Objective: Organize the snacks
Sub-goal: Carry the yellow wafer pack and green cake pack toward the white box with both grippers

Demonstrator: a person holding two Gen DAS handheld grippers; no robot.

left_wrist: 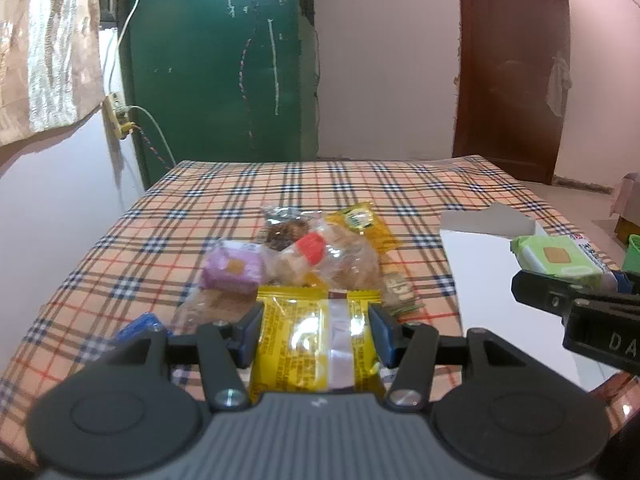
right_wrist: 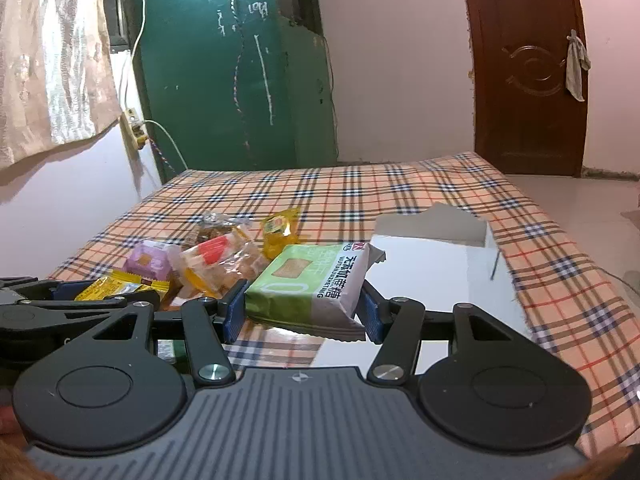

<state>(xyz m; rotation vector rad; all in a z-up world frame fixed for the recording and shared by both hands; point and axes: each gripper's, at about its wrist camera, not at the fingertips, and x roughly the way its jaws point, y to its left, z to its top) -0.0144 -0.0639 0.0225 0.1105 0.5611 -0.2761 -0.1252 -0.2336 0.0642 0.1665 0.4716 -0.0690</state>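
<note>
Through the left wrist camera I saw my left gripper point(left_wrist: 316, 332) closed on a yellow packet point(left_wrist: 316, 344), its blue pads pressed against the packet's two sides and the wrapper lifted clear of the plaid cloth point(left_wrist: 160, 216) that covered the desk. Just ahead of the fingers lay the snack pile point(left_wrist: 320, 256): a purple packet point(left_wrist: 232, 272) ahead and to the left, a clear bag with a red label point(left_wrist: 320, 256) straight ahead, and beyond it a second yellow packet point(left_wrist: 360, 224) and a dark snack in clear wrap point(left_wrist: 284, 232). A small blue packet point(left_wrist: 140, 326) lay on the cloth beside the left finger. Off to the right stood the white box point(left_wrist: 480, 264), and over its near side my right gripper point(left_wrist: 576, 280) held a green packet point(left_wrist: 560, 260).

Through the right wrist camera I saw my right gripper point(right_wrist: 300, 312) partly open and clamped on the green packet point(right_wrist: 308, 284), both blue pads touching its sides; the packet hung tilted above the near left edge of the white box point(right_wrist: 432, 272), whose open inside lay ahead and to the right. The left gripper point(right_wrist: 100, 292) with its yellow packet point(right_wrist: 116, 286) sat close by on the left. The snack pile point(right_wrist: 216, 256) lay ahead and to the left on the plaid cloth point(right_wrist: 400, 192).
</note>
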